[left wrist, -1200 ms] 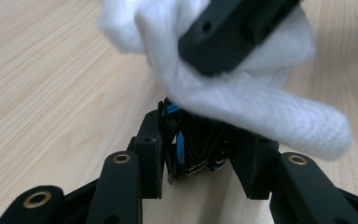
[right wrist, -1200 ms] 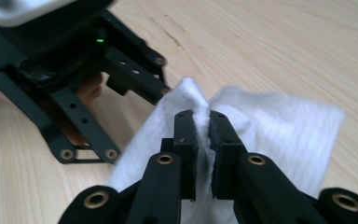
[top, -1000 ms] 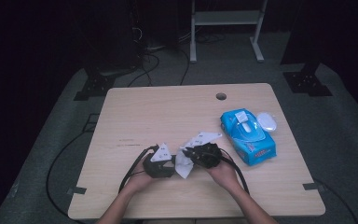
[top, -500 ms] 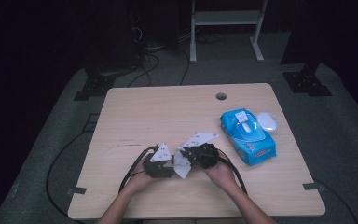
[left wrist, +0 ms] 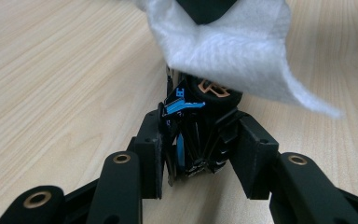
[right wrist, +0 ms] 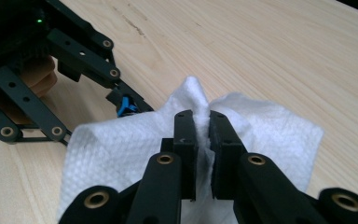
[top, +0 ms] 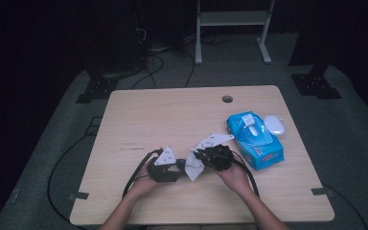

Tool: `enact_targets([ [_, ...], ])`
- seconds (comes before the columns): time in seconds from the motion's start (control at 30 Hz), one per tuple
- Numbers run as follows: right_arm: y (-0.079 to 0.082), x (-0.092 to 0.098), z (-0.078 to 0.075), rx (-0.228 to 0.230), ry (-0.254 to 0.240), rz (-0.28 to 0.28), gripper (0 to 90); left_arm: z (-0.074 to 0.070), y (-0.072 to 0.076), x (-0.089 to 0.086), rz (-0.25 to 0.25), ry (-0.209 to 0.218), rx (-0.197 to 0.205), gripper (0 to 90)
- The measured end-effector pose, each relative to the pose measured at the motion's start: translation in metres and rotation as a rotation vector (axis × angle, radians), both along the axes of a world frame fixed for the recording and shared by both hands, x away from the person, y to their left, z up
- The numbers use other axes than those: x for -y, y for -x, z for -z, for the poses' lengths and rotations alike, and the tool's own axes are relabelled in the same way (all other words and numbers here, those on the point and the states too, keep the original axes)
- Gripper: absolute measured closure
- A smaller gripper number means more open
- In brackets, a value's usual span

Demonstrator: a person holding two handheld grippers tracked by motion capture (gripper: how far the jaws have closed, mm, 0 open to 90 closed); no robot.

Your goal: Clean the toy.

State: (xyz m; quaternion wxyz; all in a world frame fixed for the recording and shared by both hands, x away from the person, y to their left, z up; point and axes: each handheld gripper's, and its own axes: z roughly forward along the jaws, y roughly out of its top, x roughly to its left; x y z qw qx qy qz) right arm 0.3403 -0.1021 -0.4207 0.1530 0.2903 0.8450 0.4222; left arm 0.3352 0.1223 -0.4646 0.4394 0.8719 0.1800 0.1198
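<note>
A white wipe (top: pixel 193 167) hangs between the two grippers near the table's front middle. My right gripper (right wrist: pixel 203 121) is shut on a pinched fold of the wipe (right wrist: pixel 270 126), which spreads out on both sides of its jaws. My left gripper (left wrist: pixel 198 140) is shut on a small black object with blue parts and an orange ring (left wrist: pixel 214 91), just under the hanging wipe (left wrist: pixel 233 51). In the high view the left gripper (top: pixel 182 168) points right, toward the right gripper (top: pixel 199 155). What the black object is cannot be made out.
A blue pack of wipes (top: pixel 255 136) lies on the wooden table (top: pixel 172 115) to the right of my hands, with a white oval thing (top: pixel 274 125) beside it. There is a cable hole (top: pixel 227 99) near the far edge. Cables trail from both grippers.
</note>
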Motion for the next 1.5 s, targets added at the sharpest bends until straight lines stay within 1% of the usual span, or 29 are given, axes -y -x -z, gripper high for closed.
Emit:
enact_targets([
  [0.07, 0.003, -0.006, 0.001, -0.003, -0.018, -0.030, 82.6, 0.000, 0.000, 0.000, 0.002, -0.002, -0.003, 58.2],
  [0.17, 0.010, -0.022, 0.002, 0.028, 0.003, -0.075, 82.5, -0.001, 0.000, 0.000, 0.005, -0.013, 0.005, 58.2],
  [0.2, 0.012, -0.026, 0.001, 0.049, 0.024, -0.081, 82.5, -0.001, 0.001, 0.000, 0.006, -0.013, 0.004, 58.2],
  [0.23, 0.013, -0.026, 0.001, 0.063, 0.031, -0.083, 82.5, -0.001, 0.001, 0.000, 0.007, -0.012, 0.005, 58.2],
  [0.3, 0.010, -0.017, 0.001, 0.053, 0.031, -0.066, 82.5, -0.002, 0.001, -0.001, 0.012, -0.007, 0.004, 58.1],
  [0.37, 0.005, -0.003, 0.002, 0.045, 0.026, -0.013, 82.6, -0.003, 0.000, -0.002, 0.011, 0.003, 0.006, 58.0],
  [0.4, 0.003, 0.003, 0.003, 0.031, 0.012, 0.005, 82.6, -0.003, 0.000, -0.002, 0.009, 0.007, 0.006, 58.0],
  [0.43, 0.001, 0.006, 0.003, 0.016, -0.004, 0.011, 82.6, -0.003, 0.000, -0.002, 0.009, 0.008, 0.008, 58.0],
  [0.47, 0.000, 0.007, 0.003, 0.006, -0.012, 0.015, 82.6, -0.003, -0.001, -0.002, 0.010, 0.005, 0.008, 58.0],
  [0.5, 0.001, 0.004, 0.003, 0.012, -0.007, 0.011, 82.6, -0.003, -0.001, -0.001, 0.010, 0.005, 0.006, 58.0],
  [0.63, 0.009, -0.019, 0.003, 0.020, -0.011, -0.052, 82.5, -0.003, -0.001, -0.001, 0.004, 0.006, 0.002, 58.0],
  [0.7, 0.010, -0.026, 0.003, 0.030, 0.008, -0.068, 82.5, -0.003, -0.001, -0.002, 0.003, 0.005, 0.002, 58.0],
  [0.77, 0.009, -0.023, 0.002, 0.038, 0.022, -0.065, 82.5, -0.003, -0.001, -0.002, 0.005, 0.006, 0.003, 58.1],
  [0.8, 0.008, -0.019, 0.002, 0.039, 0.026, -0.053, 82.5, -0.003, -0.001, -0.002, 0.007, 0.006, 0.004, 58.1],
  [0.87, 0.005, -0.007, 0.002, 0.055, 0.047, -0.018, 82.5, -0.003, -0.001, -0.002, 0.009, 0.004, 0.008, 58.1],
  [0.9, 0.004, -0.002, 0.001, 0.053, 0.053, -0.004, 82.5, -0.004, -0.001, -0.002, 0.010, 0.002, 0.009, 58.1],
  [0.97, 0.002, 0.004, 0.001, 0.039, 0.039, 0.016, 82.6, -0.003, -0.001, -0.002, 0.012, 0.001, 0.012, 58.1],
  [1.03, 0.003, 0.001, 0.001, 0.041, 0.039, 0.009, 82.6, -0.003, -0.001, -0.001, 0.012, 0.002, 0.012, 58.1],
  [1.1, 0.007, -0.010, 0.002, 0.050, 0.032, -0.016, 82.5, -0.003, -0.001, -0.001, 0.011, 0.004, 0.009, 58.1],
  [1.17, 0.010, -0.023, 0.002, 0.044, 0.023, -0.042, 82.5, -0.003, 0.000, -0.001, 0.010, 0.002, 0.010, 58.0],
  [1.23, 0.013, -0.032, 0.002, 0.064, 0.035, -0.053, 82.5, -0.004, -0.001, -0.002, 0.009, -0.001, 0.009, 58.0],
  [1.27, 0.013, -0.032, 0.003, 0.070, 0.036, -0.055, 82.5, -0.004, -0.001, -0.002, 0.010, 0.000, 0.009, 58.0],
  [1.33, 0.010, -0.025, 0.003, 0.054, 0.019, -0.046, 82.5, -0.004, -0.001, -0.002, 0.008, 0.002, 0.009, 58.0],
  [1.37, 0.008, -0.018, 0.003, 0.050, 0.011, -0.027, 82.5, -0.003, -0.001, -0.002, 0.007, 0.003, 0.009, 58.0],
  [1.43, 0.004, -0.004, 0.004, 0.056, 0.019, 0.017, 82.5, -0.003, -0.001, -0.002, 0.010, 0.001, 0.014, 58.1],
  [1.5, 0.002, 0.009, 0.003, 0.075, 0.026, 0.061, 82.5, -0.004, -0.001, -0.002, 0.011, 0.000, 0.013, 58.0],
])
